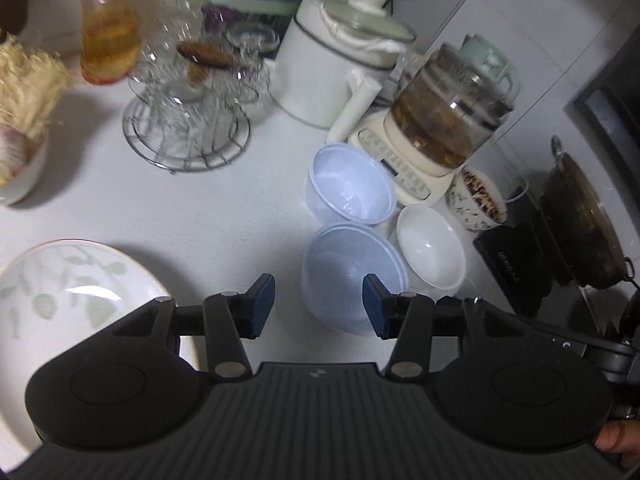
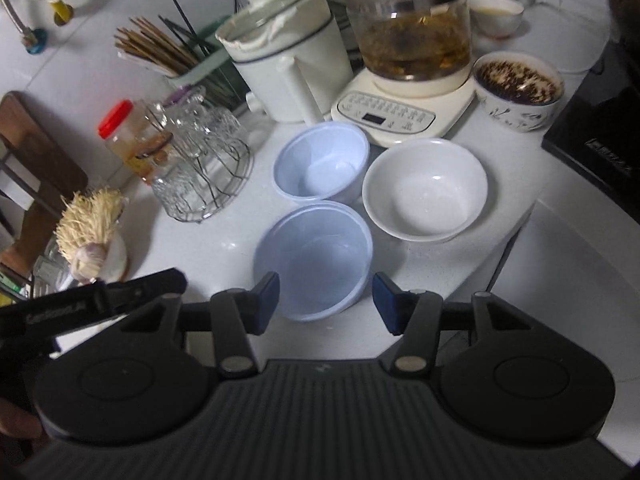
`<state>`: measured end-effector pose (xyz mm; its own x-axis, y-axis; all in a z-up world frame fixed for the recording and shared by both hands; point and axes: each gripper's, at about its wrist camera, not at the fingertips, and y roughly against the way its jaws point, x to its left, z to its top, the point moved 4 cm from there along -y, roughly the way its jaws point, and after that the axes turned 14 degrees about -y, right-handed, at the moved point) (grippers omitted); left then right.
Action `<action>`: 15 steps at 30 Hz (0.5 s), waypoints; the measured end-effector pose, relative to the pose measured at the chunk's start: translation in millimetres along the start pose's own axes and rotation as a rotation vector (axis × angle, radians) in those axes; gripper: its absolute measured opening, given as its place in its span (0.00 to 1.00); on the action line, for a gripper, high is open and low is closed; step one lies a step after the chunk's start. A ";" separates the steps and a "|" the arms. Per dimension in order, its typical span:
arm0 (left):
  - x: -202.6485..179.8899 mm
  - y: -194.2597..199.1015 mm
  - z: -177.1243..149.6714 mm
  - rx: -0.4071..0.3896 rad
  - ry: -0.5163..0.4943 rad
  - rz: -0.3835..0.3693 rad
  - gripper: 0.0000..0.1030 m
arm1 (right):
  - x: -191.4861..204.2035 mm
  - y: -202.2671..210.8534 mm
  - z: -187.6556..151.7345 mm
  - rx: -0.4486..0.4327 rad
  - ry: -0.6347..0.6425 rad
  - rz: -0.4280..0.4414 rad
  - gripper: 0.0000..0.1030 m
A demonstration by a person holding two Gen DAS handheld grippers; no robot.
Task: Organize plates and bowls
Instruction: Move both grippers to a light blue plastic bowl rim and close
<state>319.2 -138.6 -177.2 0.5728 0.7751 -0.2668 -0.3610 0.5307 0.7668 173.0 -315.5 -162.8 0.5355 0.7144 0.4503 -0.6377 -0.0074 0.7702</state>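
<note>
Two pale blue plastic bowls and one white bowl stand together on the white counter. The near blue bowl (image 1: 352,272) (image 2: 316,256) lies just ahead of both grippers. The far blue bowl (image 1: 348,184) (image 2: 320,164) is behind it. The white bowl (image 1: 432,248) (image 2: 424,188) is to their right. A white plate with a green leaf pattern (image 1: 72,280) lies at the lower left of the left wrist view. My left gripper (image 1: 319,306) is open and empty. My right gripper (image 2: 326,304) is open and empty.
A wire rack of glasses (image 1: 188,120) (image 2: 200,160), a red-lidded jar (image 1: 110,28), a white pot (image 1: 332,68) (image 2: 288,64), a glass kettle on its base (image 1: 436,128) (image 2: 404,52) and a patterned bowl of dark contents (image 1: 478,200) (image 2: 518,88) crowd the back. A black cooktop (image 1: 516,264) (image 2: 600,136) is right.
</note>
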 end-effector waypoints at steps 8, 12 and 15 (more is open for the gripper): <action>11.5 -44.0 -0.1 0.054 0.083 0.020 0.51 | -21.5 -49.4 11.6 0.118 0.008 -0.004 0.30; 11.6 -58.4 -1.8 0.067 0.108 0.010 0.41 | -26.7 -64.6 14.5 0.145 0.034 -0.018 0.20; 9.4 -68.2 -3.2 0.076 0.117 0.006 0.30 | -31.1 -71.9 17.5 0.161 0.038 0.000 0.17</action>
<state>346.9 -166.4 -233.8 0.4793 0.8153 -0.3248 -0.3053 0.5019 0.8093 211.9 -349.4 -224.3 0.5125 0.7403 0.4351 -0.5388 -0.1174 0.8342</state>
